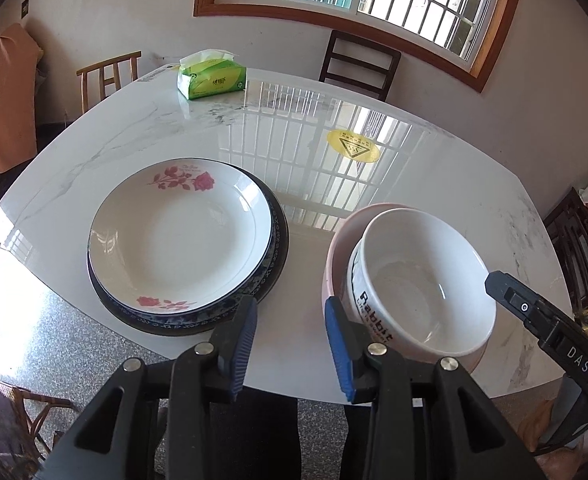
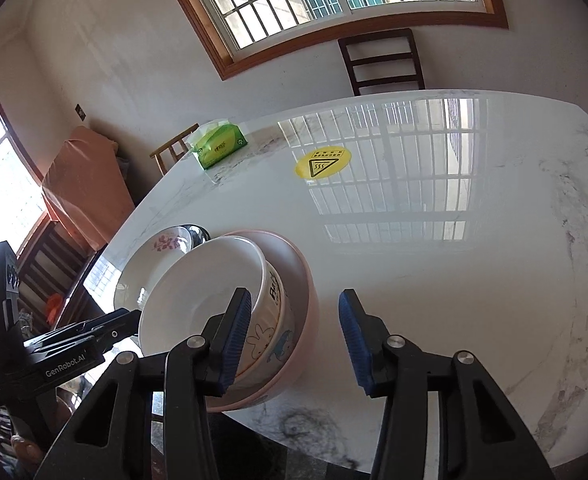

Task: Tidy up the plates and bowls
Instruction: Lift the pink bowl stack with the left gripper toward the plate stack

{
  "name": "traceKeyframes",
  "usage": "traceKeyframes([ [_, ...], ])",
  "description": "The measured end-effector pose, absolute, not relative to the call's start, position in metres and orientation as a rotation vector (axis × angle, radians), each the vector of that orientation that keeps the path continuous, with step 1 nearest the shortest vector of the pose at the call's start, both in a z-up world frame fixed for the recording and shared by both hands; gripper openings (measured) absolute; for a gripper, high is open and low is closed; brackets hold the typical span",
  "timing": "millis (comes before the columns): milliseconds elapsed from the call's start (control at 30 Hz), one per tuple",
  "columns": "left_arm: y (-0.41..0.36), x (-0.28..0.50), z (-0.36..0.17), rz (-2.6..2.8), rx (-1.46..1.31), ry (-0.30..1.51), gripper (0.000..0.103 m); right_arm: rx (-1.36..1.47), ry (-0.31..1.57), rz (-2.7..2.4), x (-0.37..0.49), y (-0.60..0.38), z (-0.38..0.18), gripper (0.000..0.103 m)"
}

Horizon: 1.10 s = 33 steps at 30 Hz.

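Already your dishes sit in two nested piles near the front edge of the marble table: the rose plate rests inside the dark blue-patterned plate, and the white bowl sits tilted inside the pink bowl, which by my judgement is the sorting largely done, like stacked with like. Your left gripper hangs over the table edge between the two piles, its jaws spread and holding nothing. Your right gripper has its jaws apart too, empty, one pad in front of the white bowl and the other over bare table; whether that pad touches the bowl I cannot tell. The left view shows you the whole of the plates and the lettering on the bowl; the right view hides most of the plates behind the bowls but shows the rabbit drawing, the pink bowl's outer wall, and more bare table beyond. The tissue pack and yellow sticker lie well apart.
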<state>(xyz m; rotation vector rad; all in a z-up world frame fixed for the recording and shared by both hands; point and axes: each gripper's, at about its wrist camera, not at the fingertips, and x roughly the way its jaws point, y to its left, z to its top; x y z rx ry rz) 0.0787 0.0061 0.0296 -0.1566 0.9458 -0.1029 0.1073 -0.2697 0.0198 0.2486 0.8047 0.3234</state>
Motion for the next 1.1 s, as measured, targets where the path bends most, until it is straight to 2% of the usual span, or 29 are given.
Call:
traceKeyframes([
  [400,0.01,0.074,0.033,-0.193,-0.158,0.913,0.036,0.29,0.745,0.317,0.089,-0.288,0.028,0.044],
  [667,0.014,0.078,0.025,-0.234,-0.229,0.962,0.036,0.199,0.768,0.277,0.075,-0.284,0.016,0.044],
  [1100,0.007,0.098,0.02,-0.242,-0.232,1.069,0.036,0.232,0.855,0.289,0.088,-0.287,0.007,0.044],
])
